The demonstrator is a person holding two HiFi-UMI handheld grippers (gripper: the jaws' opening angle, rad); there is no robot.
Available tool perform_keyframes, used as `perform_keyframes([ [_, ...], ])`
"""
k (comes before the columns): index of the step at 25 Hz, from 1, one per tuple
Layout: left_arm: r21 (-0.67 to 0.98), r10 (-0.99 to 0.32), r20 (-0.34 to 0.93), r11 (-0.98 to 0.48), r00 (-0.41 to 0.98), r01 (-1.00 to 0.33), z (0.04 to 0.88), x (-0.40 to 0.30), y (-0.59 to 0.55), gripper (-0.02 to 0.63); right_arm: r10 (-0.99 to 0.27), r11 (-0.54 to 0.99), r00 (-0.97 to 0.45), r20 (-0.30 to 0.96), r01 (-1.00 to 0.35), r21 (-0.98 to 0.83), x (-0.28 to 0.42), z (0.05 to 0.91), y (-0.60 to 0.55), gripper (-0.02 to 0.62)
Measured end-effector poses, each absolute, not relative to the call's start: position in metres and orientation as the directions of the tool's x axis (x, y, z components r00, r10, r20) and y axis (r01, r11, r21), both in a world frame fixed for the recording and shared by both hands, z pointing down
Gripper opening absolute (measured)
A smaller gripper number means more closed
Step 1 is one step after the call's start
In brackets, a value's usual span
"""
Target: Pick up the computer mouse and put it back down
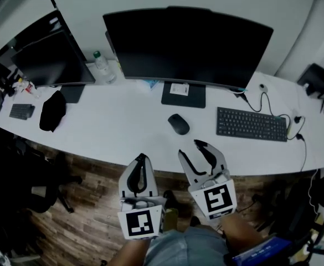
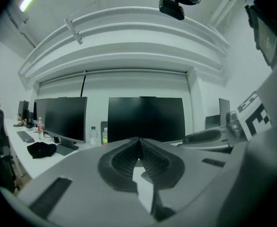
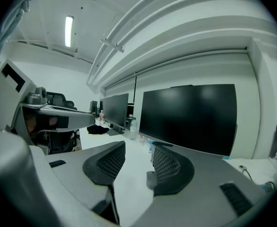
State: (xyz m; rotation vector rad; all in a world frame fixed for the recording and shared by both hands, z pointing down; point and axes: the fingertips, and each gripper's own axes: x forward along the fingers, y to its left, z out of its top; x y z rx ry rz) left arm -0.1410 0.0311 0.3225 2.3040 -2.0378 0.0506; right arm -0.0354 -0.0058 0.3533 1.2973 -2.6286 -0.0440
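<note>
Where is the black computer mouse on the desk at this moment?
In the head view, the black oval computer mouse lies on the white desk, in front of the large monitor's stand and left of the black keyboard.

White surface (image 1: 123,126) curves across head view. Large dark monitor (image 1: 186,43) at centre back, stand base (image 1: 183,95) beneath. Second dark monitor (image 1: 48,62) to its left, angled. Clear bottle with green cap (image 1: 102,68) upright between the two monitors. Black keyboard (image 1: 252,124) right of stand base. Cables (image 1: 264,101) loop behind keyboard. Black crumpled cloth (image 1: 52,111) near left front edge, small dark keypad (image 1: 21,111) just beside it. Wood-plank floor (image 1: 90,204) below.
</note>
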Motion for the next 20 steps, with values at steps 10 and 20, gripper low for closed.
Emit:
perform_keyframes([
  [10,0.001,-0.982,-0.008,-0.186,0.186,-0.982,0.29,-0.168,-0.032,0.008,-0.83,0.558,-0.546,0.112,-0.815,0.159,-0.062,0.319,-0.067,0.189],
  [20,-0.02,-0.968,-0.06,-0.245,0.245,-0.969,0.274,-0.177,-0.068,0.008,-0.854,0.518,-0.513,0.084,-0.826,0.223,-0.074,0.302,-0.097,0.199],
])
